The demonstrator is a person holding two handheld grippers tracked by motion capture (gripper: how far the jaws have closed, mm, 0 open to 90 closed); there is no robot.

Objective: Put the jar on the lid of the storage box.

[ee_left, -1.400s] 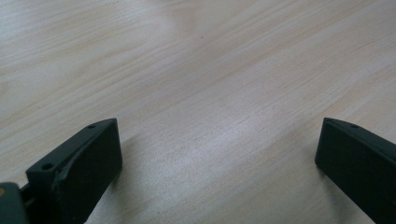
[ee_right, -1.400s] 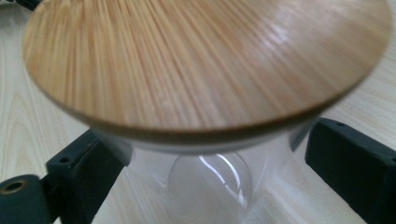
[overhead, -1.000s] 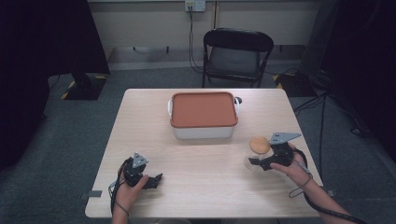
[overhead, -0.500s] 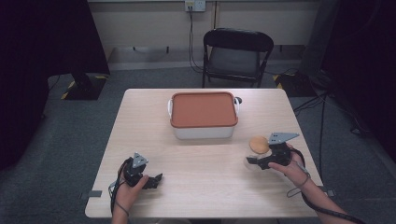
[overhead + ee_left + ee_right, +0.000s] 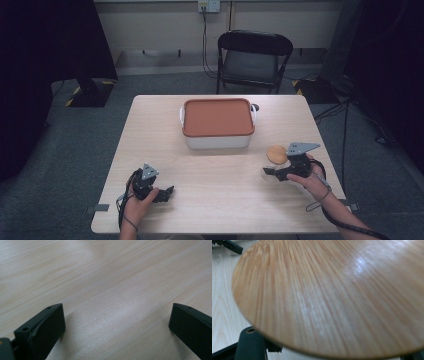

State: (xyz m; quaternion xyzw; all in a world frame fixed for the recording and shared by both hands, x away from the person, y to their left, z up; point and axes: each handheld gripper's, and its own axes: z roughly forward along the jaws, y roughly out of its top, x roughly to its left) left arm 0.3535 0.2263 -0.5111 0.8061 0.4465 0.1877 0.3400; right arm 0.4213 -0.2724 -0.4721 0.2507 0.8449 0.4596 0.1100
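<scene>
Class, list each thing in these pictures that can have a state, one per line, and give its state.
Box: closed, orange lid on.
Wooden disc: at the right gripper's jaws, near the table's right edge.
Right gripper: jaws have just been closing, now shut; what they grip is unclear.
Left gripper: open, nothing between its jaws, resting on the table.
Chair: unoccupied, behind the table.

Round wooden disc point(image 5: 276, 154), smooth grain, tilted up, table's right side near container.
</scene>
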